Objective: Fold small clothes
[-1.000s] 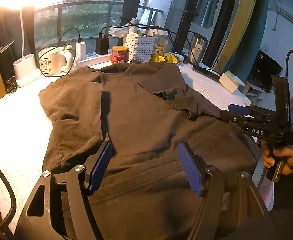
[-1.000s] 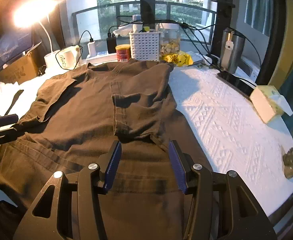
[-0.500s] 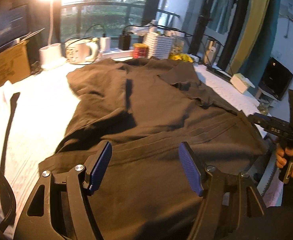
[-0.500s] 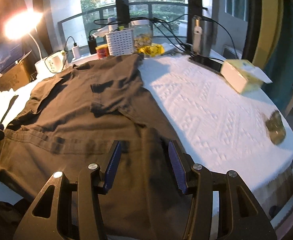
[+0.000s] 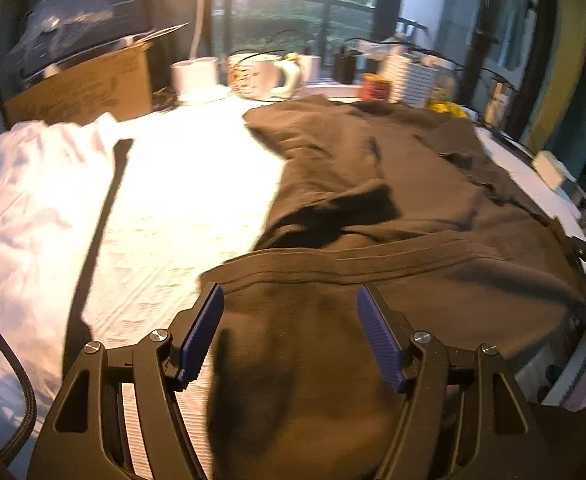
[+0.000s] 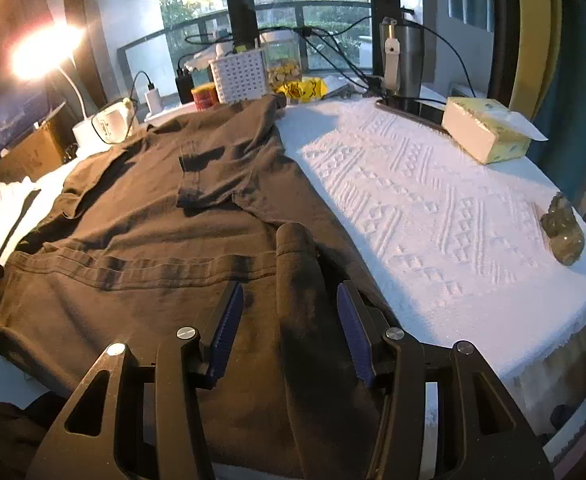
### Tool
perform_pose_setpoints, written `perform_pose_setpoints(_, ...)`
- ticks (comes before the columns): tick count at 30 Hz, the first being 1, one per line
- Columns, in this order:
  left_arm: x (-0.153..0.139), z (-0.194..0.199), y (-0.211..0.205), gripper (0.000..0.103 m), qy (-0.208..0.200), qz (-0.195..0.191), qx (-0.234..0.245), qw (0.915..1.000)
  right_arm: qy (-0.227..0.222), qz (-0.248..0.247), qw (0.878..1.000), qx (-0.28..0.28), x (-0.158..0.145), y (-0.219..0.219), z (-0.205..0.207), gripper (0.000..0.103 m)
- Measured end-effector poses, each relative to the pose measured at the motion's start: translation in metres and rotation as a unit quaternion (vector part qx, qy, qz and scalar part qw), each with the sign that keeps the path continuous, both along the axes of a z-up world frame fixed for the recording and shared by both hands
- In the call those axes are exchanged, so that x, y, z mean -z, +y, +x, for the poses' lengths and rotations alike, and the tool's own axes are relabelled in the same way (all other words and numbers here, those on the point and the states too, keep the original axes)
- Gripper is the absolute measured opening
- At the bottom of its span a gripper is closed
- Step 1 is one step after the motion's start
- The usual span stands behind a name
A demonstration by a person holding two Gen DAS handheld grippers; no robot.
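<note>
A table under a white textured cloth stands before a balcony window, a lit lamp at the far left. On it the dark brown short-sleeved T-shirt lies spread, sleeves folded in. Since a second ago both tools have drawn back to the near hem corners. The left gripper now frames the left corner, jaws apart and empty; the right gripper straddles a raised fold, unclamped. Next probably comes pinching the hem to fold it upward.
</note>
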State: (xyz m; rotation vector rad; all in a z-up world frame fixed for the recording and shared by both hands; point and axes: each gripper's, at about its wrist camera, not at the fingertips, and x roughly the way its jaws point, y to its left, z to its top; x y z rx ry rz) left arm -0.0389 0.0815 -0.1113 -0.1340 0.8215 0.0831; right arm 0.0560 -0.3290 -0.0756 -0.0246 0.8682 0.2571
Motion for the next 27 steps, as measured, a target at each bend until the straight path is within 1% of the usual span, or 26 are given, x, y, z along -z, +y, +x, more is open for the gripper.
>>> perform_pose_setpoints(3,0.008,0.001,0.009,0.069,0.007,-0.002,-0.016,0.9998,0.008,-0.005,1.0,0.003,0.005,0.003,0.005,0.052)
perform_pose_setpoints(7,0.017,0.003,0.016,0.069,0.019,-0.004,-0.023,0.9996,0.018,-0.014,1.0,0.002,0.013,0.006,0.01,0.052)
perform_pose_setpoints(9,0.021,0.004,0.015,0.054,0.02,-0.008,-0.017,0.9996,0.02,-0.016,1.0,0.001,0.015,0.008,0.011,0.052)
perform_pose_setpoints(10,0.021,0.004,0.014,0.047,0.017,0.001,-0.017,0.9997,0.018,-0.018,1.0,0.0,0.015,0.009,0.012,0.049)
perform_pose_setpoints(11,0.02,0.004,0.011,0.035,0.016,0.006,-0.009,0.9998,0.015,-0.019,1.0,-0.001,0.015,0.009,0.011,0.042)
perform_pose_setpoints(12,0.02,0.004,0.008,0.03,0.017,0.005,-0.001,0.9998,0.014,-0.02,1.0,-0.003,0.015,0.01,0.011,0.027)
perform_pose_setpoints(13,0.019,0.004,0.006,0.023,0.017,0.005,0.003,0.9998,0.013,-0.023,1.0,-0.004,0.015,0.01,0.011,0.02)
perform_pose_setpoints(14,0.018,0.003,0.004,0.02,0.014,0.008,0.004,0.9999,0.01,-0.03,0.999,-0.004,0.015,0.011,0.011,0.019)
perform_pose_setpoints(15,0.016,0.002,0.002,0.018,0.01,0.014,0.004,0.9998,0.007,-0.034,0.999,-0.007,0.015,0.012,0.009,0.013)
perform_pose_setpoints(17,0.013,0.0,0.0,0.011,0.004,0.017,0.001,0.9999,-0.001,-0.044,0.999,-0.013,0.014,0.014,0.007,0.011)
perform_pose_setpoints(19,0.01,-0.001,0.0,0.01,-0.004,0.016,-0.001,0.9999,-0.007,-0.053,0.998,-0.015,0.013,0.015,0.006,0.008)
perform_pose_setpoints(22,0.004,-0.003,-0.002,0.01,-0.015,0.024,-0.001,0.9996,-0.021,-0.051,0.998,-0.008,0.006,0.013,0.002,0.007)
perform_pose_setpoints(24,-0.002,-0.003,-0.005,0.007,-0.026,0.032,0.001,0.9991,-0.032,-0.051,0.998,-0.005,-0.001,0.011,0.0,0.007)
perform_pose_setpoints(27,-0.011,-0.005,-0.008,0.007,-0.04,0.038,0.006,0.9985,-0.048,-0.052,0.997,-0.001,-0.011,0.009,-0.002,0.006)
